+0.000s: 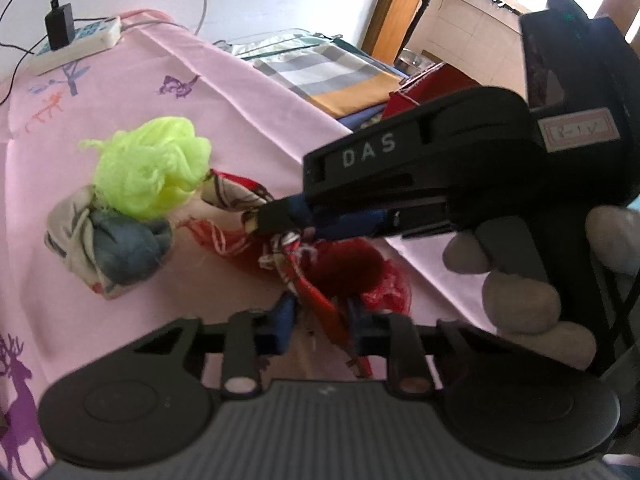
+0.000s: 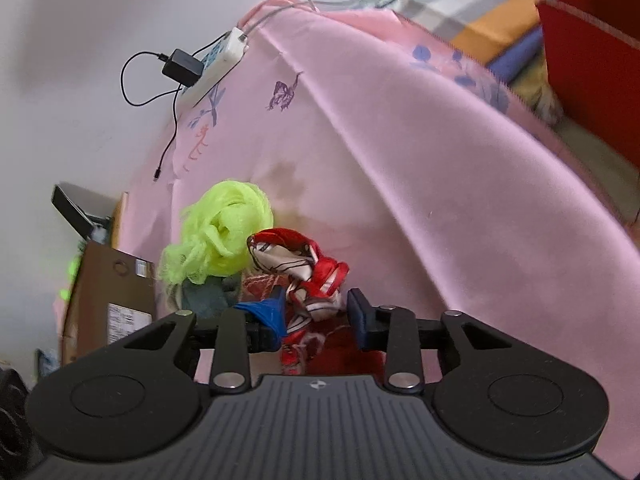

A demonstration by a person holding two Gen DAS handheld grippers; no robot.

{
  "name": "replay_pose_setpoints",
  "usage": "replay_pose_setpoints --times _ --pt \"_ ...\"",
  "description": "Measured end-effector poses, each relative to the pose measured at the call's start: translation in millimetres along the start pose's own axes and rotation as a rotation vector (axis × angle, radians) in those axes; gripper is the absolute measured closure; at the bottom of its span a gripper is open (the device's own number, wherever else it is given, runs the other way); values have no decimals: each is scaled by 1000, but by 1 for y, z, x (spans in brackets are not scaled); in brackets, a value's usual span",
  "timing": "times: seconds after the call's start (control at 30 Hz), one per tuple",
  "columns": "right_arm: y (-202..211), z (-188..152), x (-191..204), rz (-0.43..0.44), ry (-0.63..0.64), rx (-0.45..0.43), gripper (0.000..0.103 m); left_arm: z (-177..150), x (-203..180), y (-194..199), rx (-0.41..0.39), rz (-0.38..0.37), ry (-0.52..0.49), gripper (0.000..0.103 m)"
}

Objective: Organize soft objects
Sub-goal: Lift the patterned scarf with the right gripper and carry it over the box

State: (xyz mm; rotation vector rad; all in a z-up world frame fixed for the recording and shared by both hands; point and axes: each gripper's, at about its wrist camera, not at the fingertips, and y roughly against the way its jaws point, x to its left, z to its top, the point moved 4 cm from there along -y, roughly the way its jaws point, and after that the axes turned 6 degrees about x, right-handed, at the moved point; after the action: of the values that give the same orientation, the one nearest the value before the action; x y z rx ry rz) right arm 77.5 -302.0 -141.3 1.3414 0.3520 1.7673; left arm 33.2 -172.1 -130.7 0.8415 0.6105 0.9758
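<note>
**Two grippers working one scarf**

Both the left gripper (image 1: 320,320) and right gripper (image 2: 316,320) are hovering open-fingered around a red-and-white patterned silk scarf (image 2: 304,268), lying on the pink printed tablecloth (image 2: 400,140) beside a neon-green mesh pouf (image 1: 152,164); a white power strip (image 1: 76,46) is sitting by the far wall.

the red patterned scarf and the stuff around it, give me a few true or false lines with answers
1. The red patterned scarf sits between the right claw's fingers. True.
2. The neon green mesh pouf lies on a bare wooden table. False: it rests on a pink tablecloth.
3. A black charger is plugged into the white power strip. True.
4. The grey-blue cloth bundle is far from the pouf. False: they touch.
5. The left claw is nowhere near the scarf. False: scarf fabric runs between its fingers.
</note>
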Motion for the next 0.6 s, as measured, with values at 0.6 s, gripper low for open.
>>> replay_pose_setpoints --times 0.6 --pt "16 -5 -1 45 -24 -58 95 -4 -4 46 -123 20 -36 99"
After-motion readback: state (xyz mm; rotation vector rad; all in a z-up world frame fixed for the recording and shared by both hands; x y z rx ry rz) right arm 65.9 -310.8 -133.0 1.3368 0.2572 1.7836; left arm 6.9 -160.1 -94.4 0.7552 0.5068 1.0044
